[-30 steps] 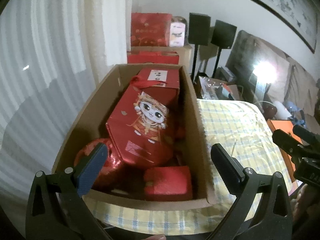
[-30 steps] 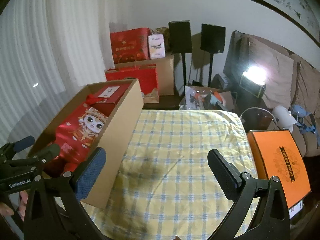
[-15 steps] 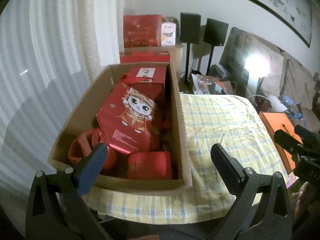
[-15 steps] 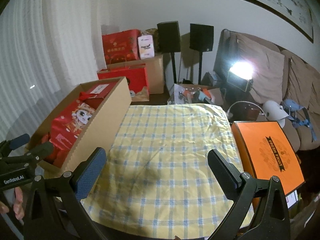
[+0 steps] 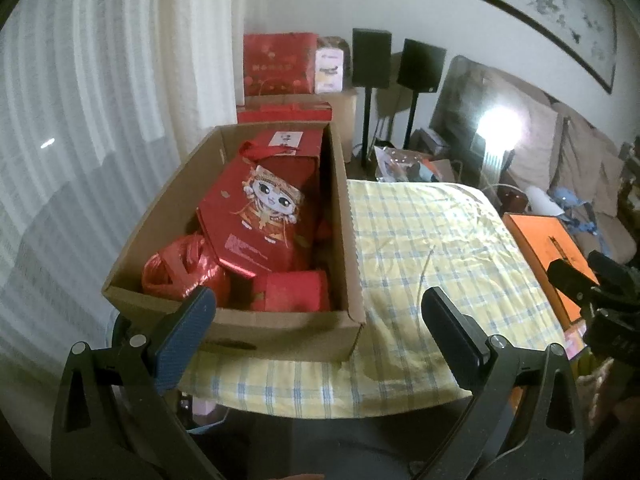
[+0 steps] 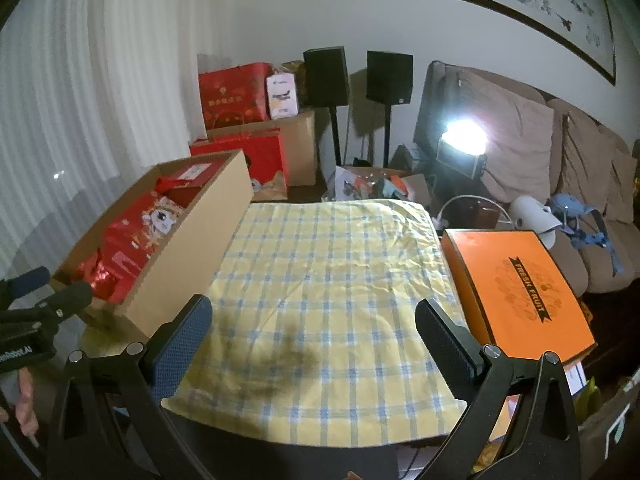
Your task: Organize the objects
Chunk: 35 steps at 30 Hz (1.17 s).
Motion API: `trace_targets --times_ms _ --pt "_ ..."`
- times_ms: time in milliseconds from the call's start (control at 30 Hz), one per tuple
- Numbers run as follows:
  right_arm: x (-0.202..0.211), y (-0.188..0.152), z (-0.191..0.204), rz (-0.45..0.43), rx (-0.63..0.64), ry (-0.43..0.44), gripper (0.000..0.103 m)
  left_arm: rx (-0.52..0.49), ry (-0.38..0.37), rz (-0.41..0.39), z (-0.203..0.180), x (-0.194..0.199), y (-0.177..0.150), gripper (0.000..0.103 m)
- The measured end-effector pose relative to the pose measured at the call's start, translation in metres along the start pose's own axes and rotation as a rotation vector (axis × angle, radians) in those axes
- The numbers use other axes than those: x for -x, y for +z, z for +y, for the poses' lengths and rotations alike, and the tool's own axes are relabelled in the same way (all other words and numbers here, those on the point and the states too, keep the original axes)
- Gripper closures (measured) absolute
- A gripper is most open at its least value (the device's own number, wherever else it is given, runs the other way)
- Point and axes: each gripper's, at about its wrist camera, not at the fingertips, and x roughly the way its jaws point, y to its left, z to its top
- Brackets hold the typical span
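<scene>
A cardboard box [image 5: 352, 264] [image 6: 192, 248] sits on the left of a table covered with a yellow checked cloth [image 5: 432, 248] [image 6: 332, 288]. The box holds a red gift box with a cartoon figure [image 5: 260, 220], a red foil bundle [image 5: 180, 272], a small red box [image 5: 292, 292] and a red box at the far end [image 5: 292, 144]. My left gripper [image 5: 316, 320] is open and empty, in front of the box's near end. My right gripper [image 6: 312, 328] is open and empty above the cloth's near edge.
An orange "Fresh Fruit" box [image 6: 520, 288] [image 5: 548, 248] lies to the right of the table. Red gift bags [image 6: 236, 96], a carton, two black speakers [image 6: 388, 76], a bright lamp [image 6: 464, 136] and a sofa [image 6: 560, 152] stand behind.
Both grippers have pulled back and risen away from the table. The cardboard box and cloth now look farther off. Both grippers stay open and empty.
</scene>
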Motion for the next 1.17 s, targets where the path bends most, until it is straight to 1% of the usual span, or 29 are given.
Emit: trace_targets --times_ms 200,400,533,1167 --pt "0.009 -0.011 0.001 0.002 -0.001 -0.002 0.001 -0.023 -0.003 -0.005 -0.004 0.010 -0.005 0.000" --pt "0.014 -0.014 0.002 -0.005 0.003 -0.014 0.001 -0.039 0.003 -0.004 -0.006 0.014 -0.010 0.000" --pt "0.016 -0.015 0.005 -0.009 0.010 -0.024 0.001 -0.038 0.006 -0.007 -0.005 0.016 -0.012 0.000" --pt "0.017 -0.011 0.008 -0.012 0.019 -0.014 0.001 -0.020 0.020 0.003 0.001 0.013 -0.011 0.000"
